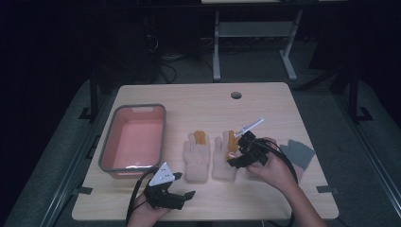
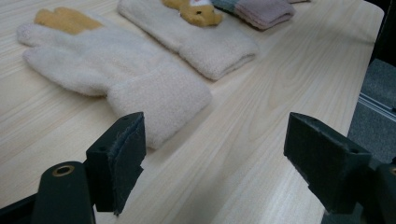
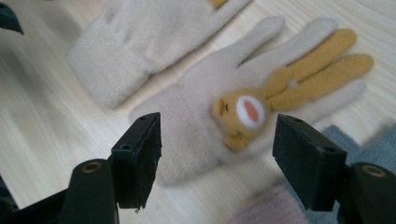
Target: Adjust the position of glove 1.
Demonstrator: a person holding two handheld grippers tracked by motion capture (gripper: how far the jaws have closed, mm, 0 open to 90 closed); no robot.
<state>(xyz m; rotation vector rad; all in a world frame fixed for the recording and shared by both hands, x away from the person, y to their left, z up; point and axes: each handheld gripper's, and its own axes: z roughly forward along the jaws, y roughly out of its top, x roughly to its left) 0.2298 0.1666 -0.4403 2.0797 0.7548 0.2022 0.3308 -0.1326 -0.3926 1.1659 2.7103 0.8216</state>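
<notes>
Two cream knitted gloves lie side by side at the table's middle. The left glove (image 1: 197, 158) (image 2: 116, 70) has orange fingers, and its cuff is just ahead of my left gripper (image 1: 185, 184) (image 2: 219, 163), which is open and holds nothing near the front edge. The right glove (image 1: 225, 158) (image 2: 210, 42) (image 3: 187, 107) carries an orange rabbit face with long ears. My right gripper (image 1: 232, 158) (image 3: 217, 161) hovers open just above it, jaws either side of the rabbit and palm. The left glove's cuff (image 3: 116, 60) lies beyond.
A pink basin with a grey rim (image 1: 106, 142) stands empty at the left of the table. A grey and pink glove (image 1: 298, 153) (image 2: 264, 9) (image 3: 373, 140) lies right of the right hand. A cable hole (image 1: 236, 95) is near the far edge.
</notes>
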